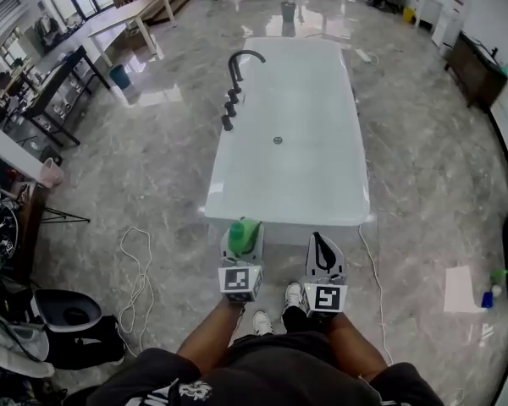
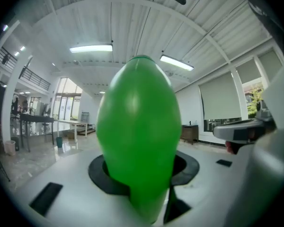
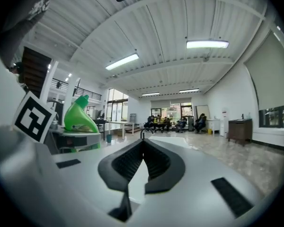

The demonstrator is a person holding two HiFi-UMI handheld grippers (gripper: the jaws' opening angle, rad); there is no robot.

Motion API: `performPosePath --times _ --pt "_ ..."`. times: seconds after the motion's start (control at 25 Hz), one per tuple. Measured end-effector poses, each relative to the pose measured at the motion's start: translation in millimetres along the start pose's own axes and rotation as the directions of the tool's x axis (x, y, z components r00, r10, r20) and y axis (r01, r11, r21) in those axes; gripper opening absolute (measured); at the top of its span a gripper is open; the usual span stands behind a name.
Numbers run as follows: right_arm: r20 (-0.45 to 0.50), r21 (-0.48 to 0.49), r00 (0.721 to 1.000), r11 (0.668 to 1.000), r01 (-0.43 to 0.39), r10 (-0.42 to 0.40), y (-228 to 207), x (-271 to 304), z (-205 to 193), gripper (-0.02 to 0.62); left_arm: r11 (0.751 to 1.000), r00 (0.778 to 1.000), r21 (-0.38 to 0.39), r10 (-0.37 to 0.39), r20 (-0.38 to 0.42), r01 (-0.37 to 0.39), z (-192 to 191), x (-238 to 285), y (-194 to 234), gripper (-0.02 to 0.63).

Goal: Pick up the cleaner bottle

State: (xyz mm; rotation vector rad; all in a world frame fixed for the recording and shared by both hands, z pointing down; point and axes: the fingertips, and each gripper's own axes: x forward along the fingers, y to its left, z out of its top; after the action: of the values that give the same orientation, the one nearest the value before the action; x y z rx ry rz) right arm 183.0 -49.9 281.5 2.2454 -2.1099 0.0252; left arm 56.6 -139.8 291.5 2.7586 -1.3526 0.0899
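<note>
1. L tool: clenched on the green cleaner bottle.
- Dark pads press the body from both sides. Body fills the L gripper view.
- R gripper view shows the bottle upright, neck up.
- Bottle rests on nothing. It's carried in air at my front, just short of the tub's near edge.
- Judged reason: an upright hold keeps the cap end high, so less chance of a leak.

2. R tool: pads closed tip to tip, nothing betw. them. Empty.
- Held level beside the L tool, near but apart.
- Judged reason: kept shut as a standby, clear of the bottle so it can't knock it.

3. Below the tools: my shoes on the marble floor. A white cable loops on the floor to my left.

4. Ahead: white tub, long axis running away from me.
- Drain approx. centre.
- Black faucet w/ handles along the left edge, toward the far left corner.

5. Far: grey bin past the tub's far edge. A small spray bottle is on the floor at right, well apart.

Status (judged): pick-up looks done, since the bottle's wt is fully on the L tool. Risk: smooth plastic in a one-tool grip, so a quick swing may let it slip.
</note>
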Motion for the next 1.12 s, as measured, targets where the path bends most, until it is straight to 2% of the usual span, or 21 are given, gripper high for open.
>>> performPosePath --times 0.12,0.28,0.52,0.64,0.88,1.12 --pt "0.012 -0.019 0.994 0.994 0.109 -0.109 -7 -43 10 0.015 0.998 0.998 0.003 -0.06 0.002 0.06 4 -29 -13 0.179" --pt "0.026 -0.022 0.986 0.986 0.165 -0.164 3 -85 20 0.015 0.994 0.994 0.01 -0.11 0.011 0.11 11 -65 -25 0.179" --pt "0.045 -0.032 0.986 0.986 0.161 -0.159 9 -116 33 0.015 0.994 0.994 0.018 -0.105 0.004 0.105 16 -102 -37 0.179" --pt "0.024 -0.036 0.989 0.989 0.146 -0.145 5 -123 35 0.015 0.996 0.997 0.027 -0.083 -0.002 0.083 18 -112 -40 0.179" --pt "0.033 -0.048 0.99 0.989 0.141 -0.139 -12 -129 43 0.015 0.998 0.998 0.026 -0.052 0.03 0.052 33 -121 -49 0.179" --pt "0.052 -0.048 0.99 0.99 0.132 -0.13 -22 -132 47 0.015 0.999 0.999 0.025 -0.034 0.015 0.034 30 -124 -59 0.179"
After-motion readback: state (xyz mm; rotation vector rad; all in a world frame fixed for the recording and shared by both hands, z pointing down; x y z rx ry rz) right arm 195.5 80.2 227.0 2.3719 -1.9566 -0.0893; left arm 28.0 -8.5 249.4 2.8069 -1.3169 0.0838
